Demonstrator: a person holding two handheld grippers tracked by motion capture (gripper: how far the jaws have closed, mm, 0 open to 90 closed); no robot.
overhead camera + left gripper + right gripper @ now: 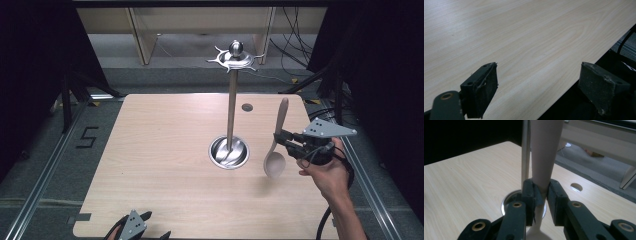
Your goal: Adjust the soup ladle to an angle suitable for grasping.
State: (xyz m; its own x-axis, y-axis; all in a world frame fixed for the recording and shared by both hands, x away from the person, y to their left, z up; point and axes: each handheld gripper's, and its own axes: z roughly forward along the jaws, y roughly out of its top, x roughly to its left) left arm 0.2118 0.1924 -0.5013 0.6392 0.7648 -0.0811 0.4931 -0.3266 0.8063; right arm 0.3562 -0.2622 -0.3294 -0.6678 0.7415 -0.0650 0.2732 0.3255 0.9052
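- A mark like a "5" [87, 137] sits on the grey floor [40, 145] — maybe tape.
- The light wood table [165, 150] holds a shiny metal stand [231, 117].
- The right gripper [280, 137] pinches a pale wooden spoon [276, 145], bowl down, just right of the stand.
- The left gripper [539, 90] is spread wide at the table's near edge.

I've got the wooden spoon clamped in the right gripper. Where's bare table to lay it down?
The left half of the table, from the utensil stand's base to the left edge, is bare. So is the near strip between that base and the left gripper. The crowded side is the right, where the right gripper holds the wooden spoon beside the stand.
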